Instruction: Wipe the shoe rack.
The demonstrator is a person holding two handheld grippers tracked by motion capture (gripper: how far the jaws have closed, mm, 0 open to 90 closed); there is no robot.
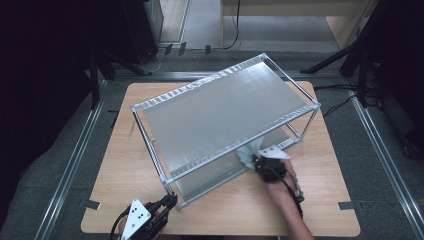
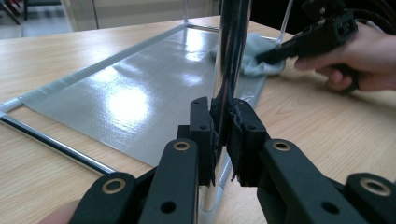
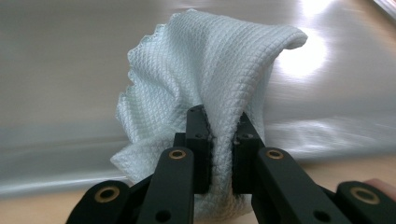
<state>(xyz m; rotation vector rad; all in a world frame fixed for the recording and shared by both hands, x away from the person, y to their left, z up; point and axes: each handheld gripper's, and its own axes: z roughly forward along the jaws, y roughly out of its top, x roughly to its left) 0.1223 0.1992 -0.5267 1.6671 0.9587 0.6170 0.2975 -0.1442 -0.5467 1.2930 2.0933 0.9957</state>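
At the tabletop's (image 1: 125, 175) near edge, the left gripper (image 2: 223, 128) is clenched on the upright front-left corner post (image 2: 231, 56) of the two-tier shelf rack (image 1: 225, 107), whose long axis runs diagonally from near-left toward the far-right corner. Farther along its front side, the right gripper (image 3: 223, 135) pinches a pale cloth (image 3: 205, 79), bunched and lying on the lower shelf (image 2: 140, 88) beneath the top shelf's front rail.
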